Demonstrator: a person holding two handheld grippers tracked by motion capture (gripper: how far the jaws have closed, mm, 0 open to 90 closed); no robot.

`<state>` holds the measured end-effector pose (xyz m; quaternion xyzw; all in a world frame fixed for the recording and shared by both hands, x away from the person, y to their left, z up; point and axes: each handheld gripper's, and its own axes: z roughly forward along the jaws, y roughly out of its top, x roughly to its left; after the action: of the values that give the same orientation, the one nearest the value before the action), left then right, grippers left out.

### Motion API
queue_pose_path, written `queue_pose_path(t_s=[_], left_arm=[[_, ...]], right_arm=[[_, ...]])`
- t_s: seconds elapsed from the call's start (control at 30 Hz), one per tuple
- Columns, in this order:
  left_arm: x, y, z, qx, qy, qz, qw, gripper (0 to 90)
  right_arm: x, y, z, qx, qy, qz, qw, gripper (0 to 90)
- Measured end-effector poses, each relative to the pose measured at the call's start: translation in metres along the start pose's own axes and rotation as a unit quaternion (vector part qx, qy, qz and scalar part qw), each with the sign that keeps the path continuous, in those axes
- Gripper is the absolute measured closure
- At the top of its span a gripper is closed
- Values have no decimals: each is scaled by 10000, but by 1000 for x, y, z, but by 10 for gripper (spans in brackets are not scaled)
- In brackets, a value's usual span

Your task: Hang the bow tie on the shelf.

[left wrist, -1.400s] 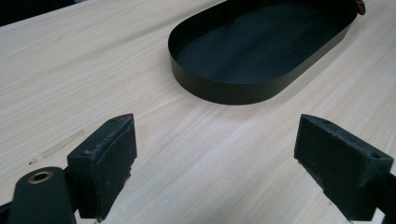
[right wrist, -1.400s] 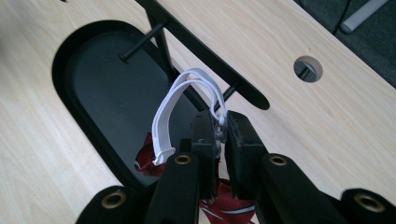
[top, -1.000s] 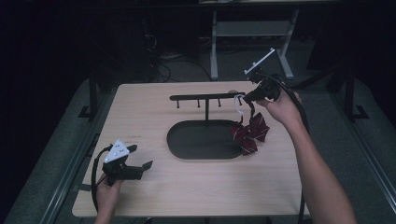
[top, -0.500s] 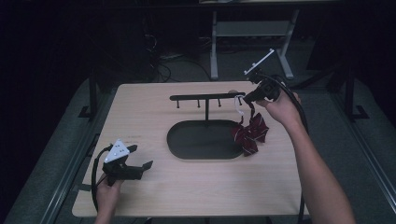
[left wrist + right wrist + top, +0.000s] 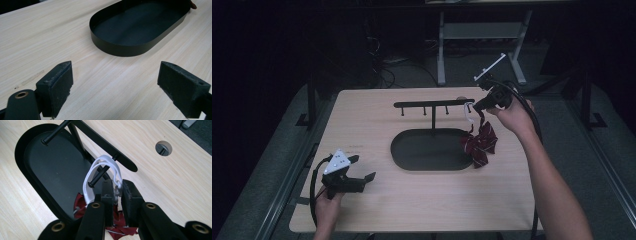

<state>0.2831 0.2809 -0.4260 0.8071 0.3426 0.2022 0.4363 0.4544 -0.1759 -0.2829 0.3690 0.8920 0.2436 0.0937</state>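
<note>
Tabletop (image 5: 377, 120): open wood from 6 through 9 to 11 o'clock, plenty of room there. Centre is taken by the black oval tray (image 5: 412, 155) with a post and a crossbar (image 5: 432, 104) carrying short pegs. The 2 o'clock end is tight: white loop (image 5: 93, 173) hangs over the end peg (image 5: 98, 178), red bow (image 5: 480, 145) dangles over the tray rim, right gripper (image 5: 117, 188) right against them. Cable hole (image 5: 163, 147) at 1 o'clock.

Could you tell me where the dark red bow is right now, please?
In the high view the dark red bow hangs at the right end of the black tray, below the right gripper, which is shut on its white elastic loop.
</note>
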Motion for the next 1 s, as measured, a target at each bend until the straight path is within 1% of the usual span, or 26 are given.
queue_pose_path(t_s=[0.27, 0.53, 0.57, 0.63, 0.7, 0.77, 1.0], left_arm=[[-1, 0, 0, -6, -4, -5, 10000, 130], [-1, 0, 0, -3, -3, 22, 10000, 130], [-1, 0, 1, -19, -2, 20, 10000, 130], [-1, 0, 1, -21, -3, 18, 10000, 130], [-1, 0, 0, 1, -3, 24, 10000, 130], [-1, 0, 0, -7, -2, 14, 10000, 130], [0, 0, -1, -19, 0, 2, 10000, 130]], right_arm=[[0, -1, 0, 8, 10, -30, 10000, 785], [-2, -4, -1, 8, 58, 0, 10000, 771], [-2, -3, -1, -14, 86, 7, 10000, 763], [-1, -2, -1, -11, 65, -19, 10000, 749], [0, -1, -1, -13, 76, 7, 10000, 749], [1, 2, -1, -25, 54, -60, 10000, 752], [3, 6, 0, 9, 43, -33, 10000, 757]])
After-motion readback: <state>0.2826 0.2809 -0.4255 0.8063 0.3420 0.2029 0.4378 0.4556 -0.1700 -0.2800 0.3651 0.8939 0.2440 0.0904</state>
